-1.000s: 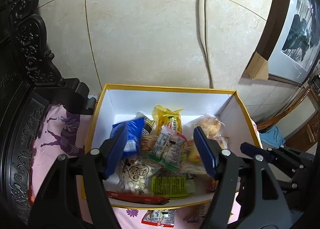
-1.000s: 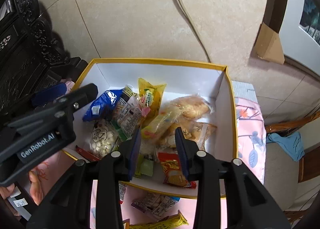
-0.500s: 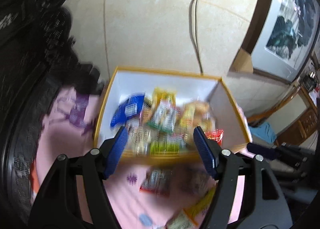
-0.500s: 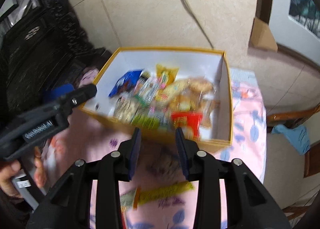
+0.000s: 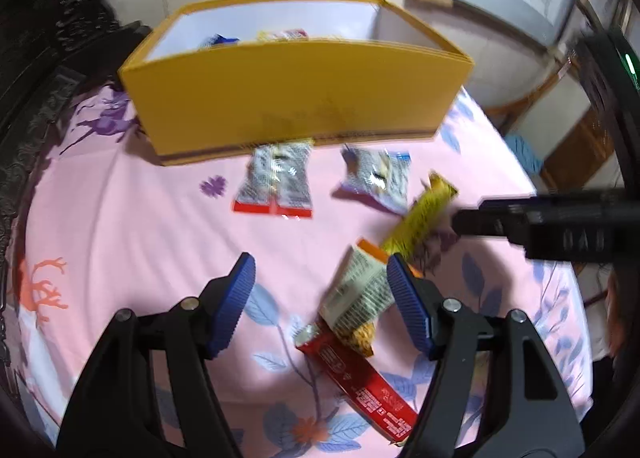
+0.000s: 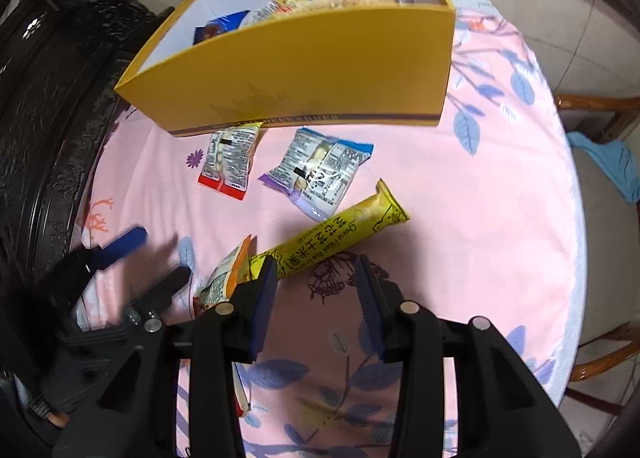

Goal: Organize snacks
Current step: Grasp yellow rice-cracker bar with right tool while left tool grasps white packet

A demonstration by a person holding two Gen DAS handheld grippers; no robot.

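Both tools are empty. Your left tool [image 5: 320,294] stands wide, nothing between the pads yet; the grey-and-orange packet [image 5: 357,290] sits just inside its right pad. Your right tool [image 6: 316,278] is narrower and its jaws are opening, bare cloth between them, with the tail of the yellow stick pack [image 6: 328,240] at its left pad.

Five snacks are loose on the pink desk cloth [image 6: 460,218], all at 6 o'clock of the yellow box [image 6: 304,70], which already holds several:
- red-edged pouch [image 6: 228,160], nearly touching the box wall
- blue-and-purple pouch [image 6: 320,174], just beside it at 3 o'clock
- yellow stick pack, diagonal
- grey-and-orange packet, against the stick's lower end
- red bar [image 5: 360,382], partly under that packet

My read on handling: all light, crinkly film, slippery, contents probably crushable. Take the stick across its middle, not the crimped ends. Pinch pouches over the filled belly, gently. Lift the top packet before the red bar.
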